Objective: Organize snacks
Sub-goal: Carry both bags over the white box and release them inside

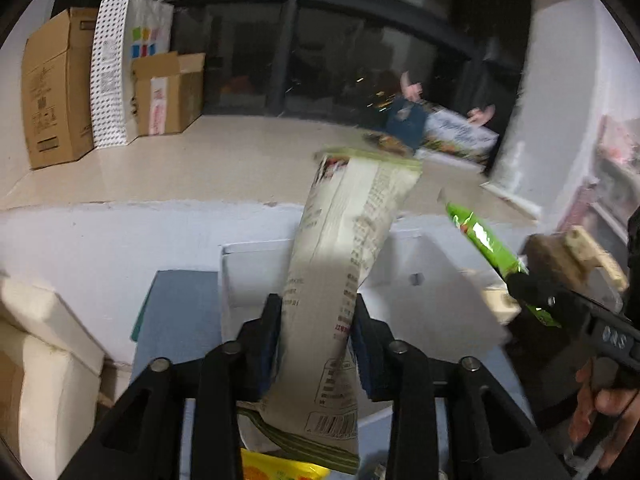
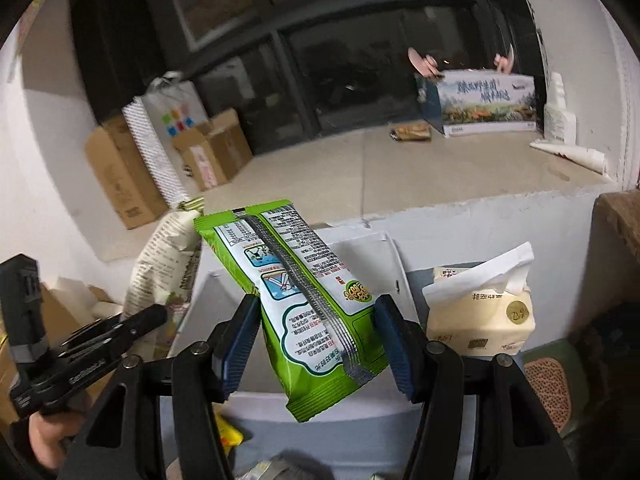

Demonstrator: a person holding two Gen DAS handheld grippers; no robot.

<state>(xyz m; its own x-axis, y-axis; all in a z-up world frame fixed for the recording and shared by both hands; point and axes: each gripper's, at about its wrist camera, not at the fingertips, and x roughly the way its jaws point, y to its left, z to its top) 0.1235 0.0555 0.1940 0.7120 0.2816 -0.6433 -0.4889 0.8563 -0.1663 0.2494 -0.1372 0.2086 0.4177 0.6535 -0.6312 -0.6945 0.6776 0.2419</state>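
Observation:
My left gripper (image 1: 316,328) is shut on a long beige snack bag (image 1: 340,264) with printed text, held upright above a white open box (image 1: 400,276). It also shows in the right wrist view (image 2: 168,264). My right gripper (image 2: 316,332) is shut on a green snack packet (image 2: 296,300), its back side facing me, held over the same white box (image 2: 360,252). In the left wrist view the green packet (image 1: 484,240) and the right gripper (image 1: 536,292) appear at the right. A yellow packet (image 1: 276,470) lies below.
A tissue pack (image 2: 480,312) stands right of the box. On the beige ledge (image 2: 400,176) sit cardboard boxes (image 1: 56,88), a paper bag (image 1: 148,40), a printed carton (image 2: 480,100) and a small wrapper (image 2: 412,132). A dark window is behind.

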